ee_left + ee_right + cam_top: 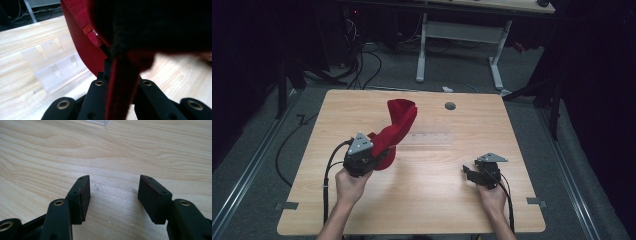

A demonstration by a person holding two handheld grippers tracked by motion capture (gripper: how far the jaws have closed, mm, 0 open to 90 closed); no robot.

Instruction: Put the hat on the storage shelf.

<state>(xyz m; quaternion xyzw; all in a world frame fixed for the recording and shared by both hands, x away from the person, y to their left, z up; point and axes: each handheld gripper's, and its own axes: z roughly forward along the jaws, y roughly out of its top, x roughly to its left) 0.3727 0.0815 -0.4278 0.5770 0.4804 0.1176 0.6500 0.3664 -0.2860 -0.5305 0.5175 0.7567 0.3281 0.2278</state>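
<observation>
A red felt cloth is lifted off the wooden table, its upper end curling up over the table's middle. My left gripper is shut on its lower edge, at the table's left half. In the left gripper view the red cloth hangs close to the camera, pinched between the black jaws of my left gripper, and a small tag shows on its seam. My right gripper hovers low over the table's right half. Its jaws stand open with bare wood between the pads.
A clear plastic rack lies on the table just behind and to the right of the cloth, and the same rack shows its slotted dividers. A grey round cap sits near the far edge. A white desk frame stands on the floor beyond.
</observation>
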